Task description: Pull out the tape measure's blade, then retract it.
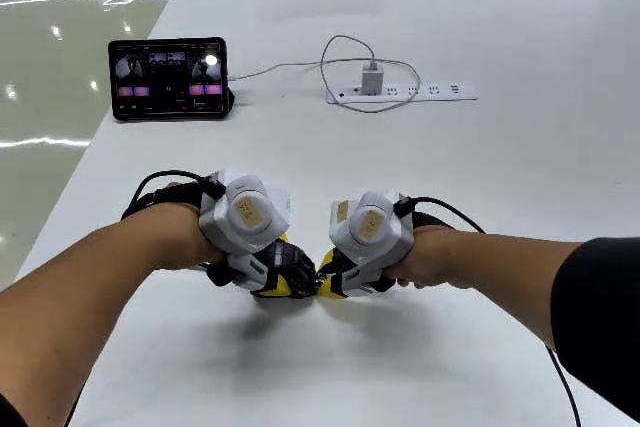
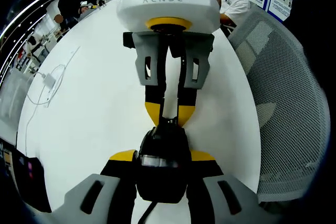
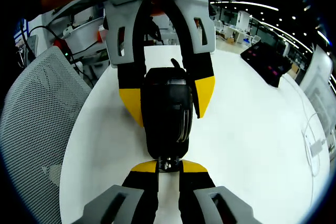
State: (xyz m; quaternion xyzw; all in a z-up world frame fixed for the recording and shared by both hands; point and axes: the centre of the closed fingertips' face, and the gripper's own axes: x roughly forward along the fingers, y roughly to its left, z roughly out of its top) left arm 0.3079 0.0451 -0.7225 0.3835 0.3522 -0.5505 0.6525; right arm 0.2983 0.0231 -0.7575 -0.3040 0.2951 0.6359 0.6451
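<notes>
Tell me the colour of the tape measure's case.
Black. The tape measure's case shows best in the right gripper view.

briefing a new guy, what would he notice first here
The left claw and right claw meet nose to nose at the table's near edge, the left clamping a black tape measure, the right pinching its blade tip. Farther back sit a lit tablet at left and a power strip at centre.

My right tool pinches the small metal tip at the near end of the black tape measure. My left tool grips its case from the far side, over the white bench.
</notes>
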